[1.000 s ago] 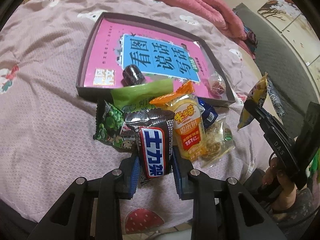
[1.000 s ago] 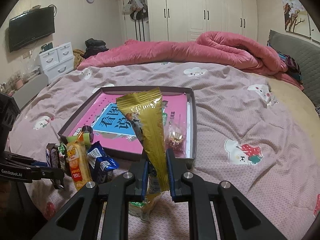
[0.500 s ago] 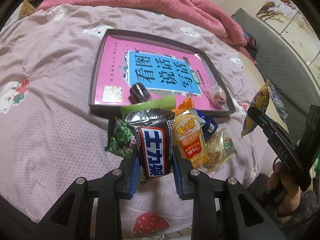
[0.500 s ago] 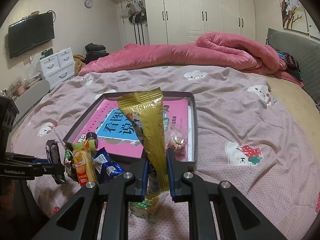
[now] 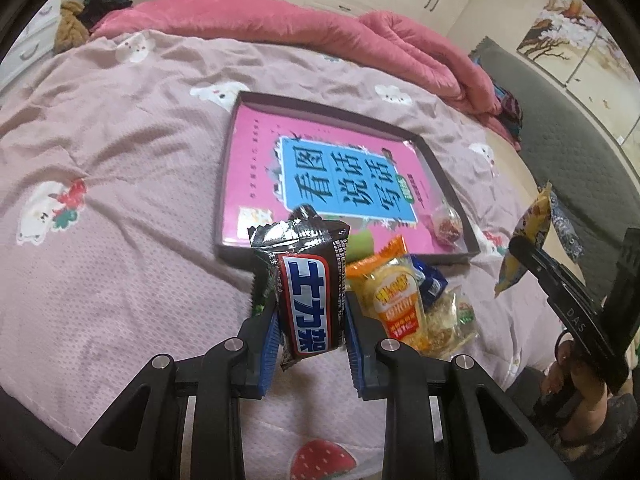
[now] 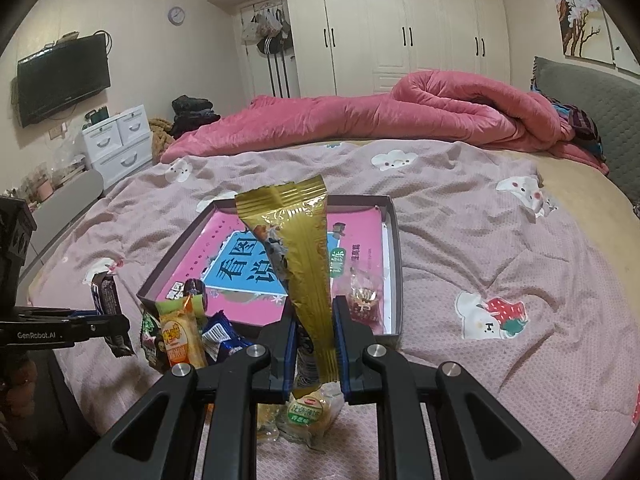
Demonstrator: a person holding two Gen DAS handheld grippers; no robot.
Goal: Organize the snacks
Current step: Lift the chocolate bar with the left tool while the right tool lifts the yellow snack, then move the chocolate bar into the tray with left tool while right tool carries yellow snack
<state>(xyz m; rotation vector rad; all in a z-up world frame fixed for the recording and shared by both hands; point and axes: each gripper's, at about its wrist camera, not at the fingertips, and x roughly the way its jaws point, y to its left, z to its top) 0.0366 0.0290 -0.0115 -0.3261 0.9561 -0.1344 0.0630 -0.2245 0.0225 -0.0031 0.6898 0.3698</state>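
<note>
Two grippers each clamp one snack above the bed: the left gripper (image 5: 310, 320) holds a dark chocolate bar (image 5: 310, 280) with blue-and-white lettering, the right gripper (image 6: 314, 344) a long gold packet (image 6: 300, 256). Two sweets lie in the one tray (image 6: 394, 264); several packets (image 5: 404, 300) are piled just before it.

Left gripper (image 5: 310, 326) jaws clamp the chocolate bar (image 5: 310, 280) above the bedspread (image 5: 120, 152).

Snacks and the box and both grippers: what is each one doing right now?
Left gripper: shut on black chocolate bar, lifted.
Right gripper: shut on long gold foil packet, upright.
Shallow dark box: open, pink book inside.
Round wrapped red candy: lying in box.
Orange cracker packet: lying on bed.
</note>
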